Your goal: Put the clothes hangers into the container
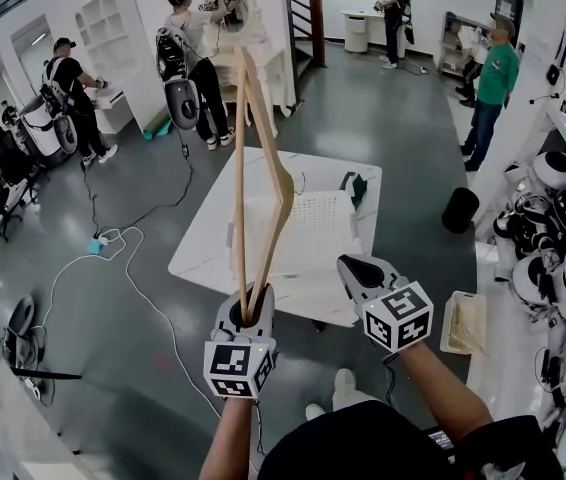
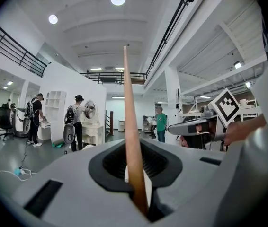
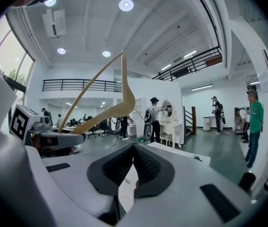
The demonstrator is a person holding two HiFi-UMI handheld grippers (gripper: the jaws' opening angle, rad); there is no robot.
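Left gripper (image 1: 253,310) clamps wooden hanger (image 1: 240,168) upright; right gripper (image 1: 355,266) empty.

We log a white table (image 1: 208,243), person in green (image 1: 498,73), black bin (image 1: 460,209), blue power strip (image 1: 94,246), white shelf (image 1: 111,33).

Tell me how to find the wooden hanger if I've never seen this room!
Look for the big white table in the middle of the grey floor. In front of it, the left gripper has its jaws shut on a pale wooden clothes hanger that stands straight up. It is the only tall wooden triangle in the air; the right gripper beside it holds nothing.
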